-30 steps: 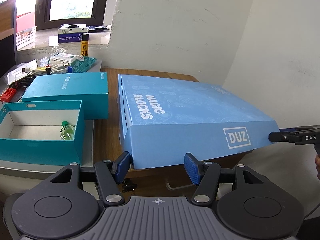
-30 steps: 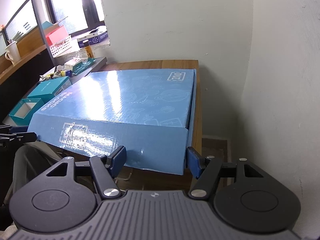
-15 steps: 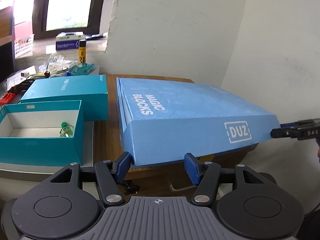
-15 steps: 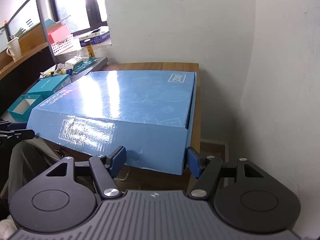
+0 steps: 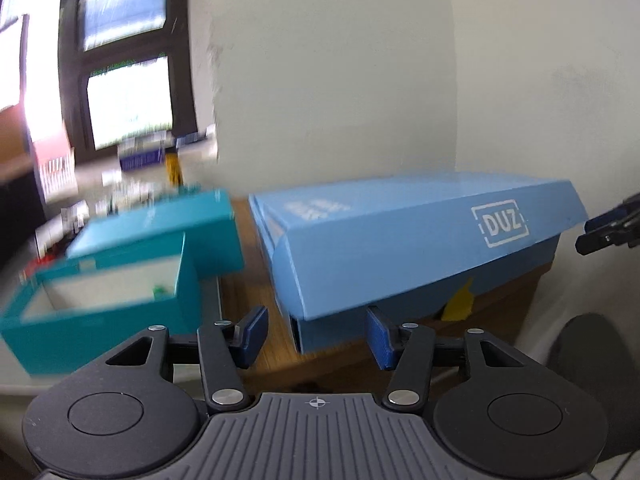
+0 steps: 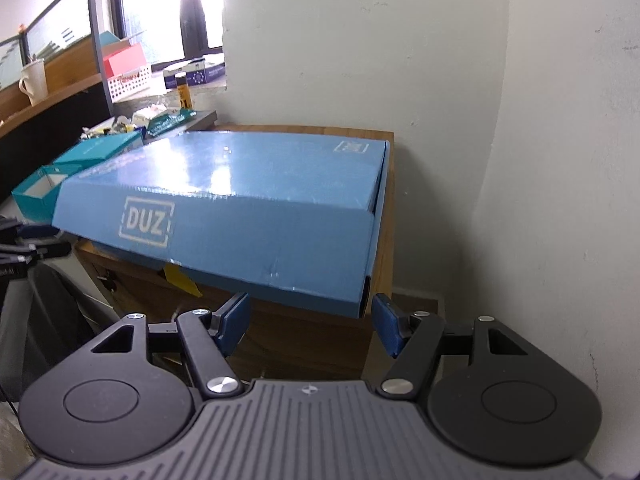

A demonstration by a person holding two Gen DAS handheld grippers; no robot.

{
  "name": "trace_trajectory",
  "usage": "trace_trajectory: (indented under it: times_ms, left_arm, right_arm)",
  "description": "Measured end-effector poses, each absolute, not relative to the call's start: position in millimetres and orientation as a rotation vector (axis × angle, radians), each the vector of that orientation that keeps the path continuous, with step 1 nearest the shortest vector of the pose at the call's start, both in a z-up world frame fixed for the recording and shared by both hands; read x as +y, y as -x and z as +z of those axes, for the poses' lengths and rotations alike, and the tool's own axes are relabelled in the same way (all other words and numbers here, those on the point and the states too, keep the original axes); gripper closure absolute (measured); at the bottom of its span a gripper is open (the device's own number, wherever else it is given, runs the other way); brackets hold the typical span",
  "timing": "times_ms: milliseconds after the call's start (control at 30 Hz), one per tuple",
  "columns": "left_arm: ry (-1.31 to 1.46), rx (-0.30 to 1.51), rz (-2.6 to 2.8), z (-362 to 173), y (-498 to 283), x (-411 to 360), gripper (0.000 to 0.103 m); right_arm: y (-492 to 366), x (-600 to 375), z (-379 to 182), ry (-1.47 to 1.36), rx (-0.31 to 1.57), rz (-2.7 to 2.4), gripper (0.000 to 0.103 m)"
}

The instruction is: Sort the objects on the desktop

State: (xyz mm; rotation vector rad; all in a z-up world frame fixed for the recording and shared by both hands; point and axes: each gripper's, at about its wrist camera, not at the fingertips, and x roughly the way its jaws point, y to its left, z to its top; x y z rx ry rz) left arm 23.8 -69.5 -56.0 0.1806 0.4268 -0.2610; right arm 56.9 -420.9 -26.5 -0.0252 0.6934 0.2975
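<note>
Both tongs are spread apart, gripping nothing: the left tongs (image 5: 314,336) sit at the near left corner of the big blue box (image 5: 420,240), the right tongs (image 6: 310,322) under its near right corner. The lid looks tipped up at the front, something yellow (image 6: 180,278) poking out. Lifting evenly seems wise. Beyond on the worktop (image 6: 386,216), an open teal box (image 5: 120,296), blurry, crowds the left.

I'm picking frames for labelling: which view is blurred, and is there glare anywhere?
Left wrist view: motion blur smears the teal boxes and windowsill clutter; the blue box stays fairly legible. Right wrist view: sharp, with window glare on the blue box's lid.
</note>
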Motion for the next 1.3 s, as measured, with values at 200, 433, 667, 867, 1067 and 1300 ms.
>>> trace_trajectory:
  times_ms: [200, 433, 667, 867, 1067, 1300]
  left_arm:
    - [-0.264, 0.375, -0.236, -65, -29, -78, 0.06]
    - [-0.291, 0.328, -0.222, -76, -32, -71, 0.072]
    - [-0.282, 0.22, -0.228, -82, -27, -72, 0.084]
    - [-0.228, 0.202, -0.219, -79, -21, -72, 0.094]
    - [-0.2, 0.247, -0.218, -76, -20, -71, 0.094]
    - [-0.171, 0.279, -0.213, -74, -14, -69, 0.095]
  right_arm:
    - [-61, -411, -42, 0.02, 0.719, 0.286, 0.031]
    - [-66, -406, -51, 0.017, 0.757, 0.264, 0.031]
    - [-70, -401, -58, 0.01, 0.787, 0.247, 0.031]
    - [-70, -404, -49, 0.031, 0.791, 0.242, 0.031]
    - [-68, -413, -29, 0.052, 0.781, 0.245, 0.031]
    - [-76, -412, 15, 0.07, 0.712, 0.284, 0.031]
